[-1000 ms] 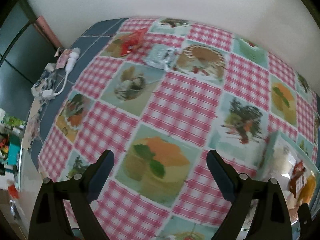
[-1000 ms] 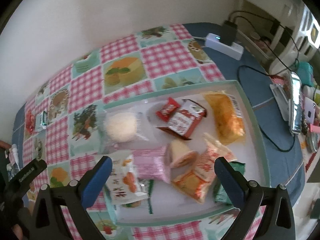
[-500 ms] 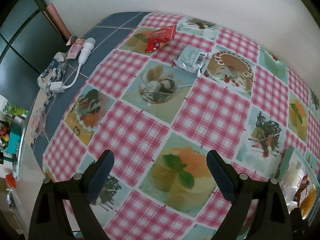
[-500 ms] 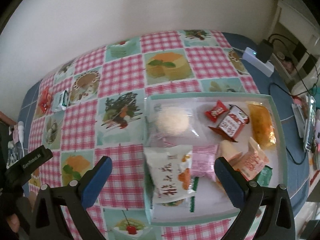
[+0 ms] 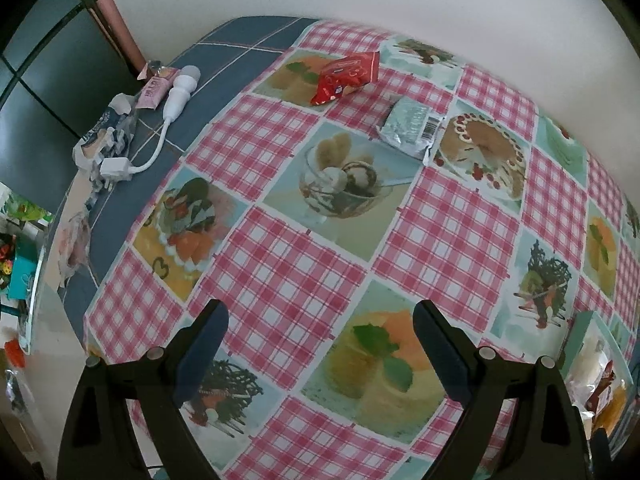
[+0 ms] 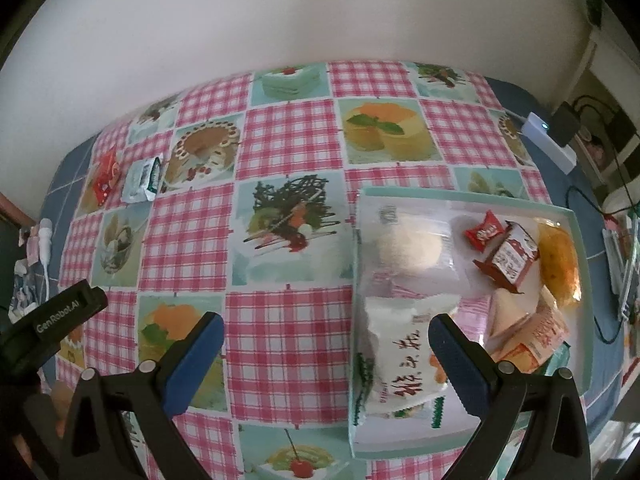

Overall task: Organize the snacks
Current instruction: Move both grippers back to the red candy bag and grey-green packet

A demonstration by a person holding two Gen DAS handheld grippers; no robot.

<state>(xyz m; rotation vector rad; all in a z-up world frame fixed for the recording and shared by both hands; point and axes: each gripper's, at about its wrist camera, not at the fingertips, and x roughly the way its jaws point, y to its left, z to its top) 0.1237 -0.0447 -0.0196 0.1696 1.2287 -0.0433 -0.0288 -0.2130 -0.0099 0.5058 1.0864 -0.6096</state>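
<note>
Checked pink cloth with dessert pictures covers the desk (image 6: 288,328), and a pale green tray (image 6: 582,280) sits on its right part. Inside the tray lie a round white cake in clear wrap (image 6: 408,246), a white packet with red characters (image 6: 400,364), a small red packet (image 6: 483,231), a brown-and-white packet (image 6: 510,258), a yellow pastry (image 6: 560,266) and an orange packet (image 6: 538,340) (some overlap). Well apart, near the far left edge, a red snack packet (image 5: 348,76) and a silver packet (image 5: 412,130) lie just beside each other on the cloth. Both the left tool (image 5: 320,356) and the right tool (image 6: 326,364) hang over the desk with jaws apart, gripping nothing.
</note>
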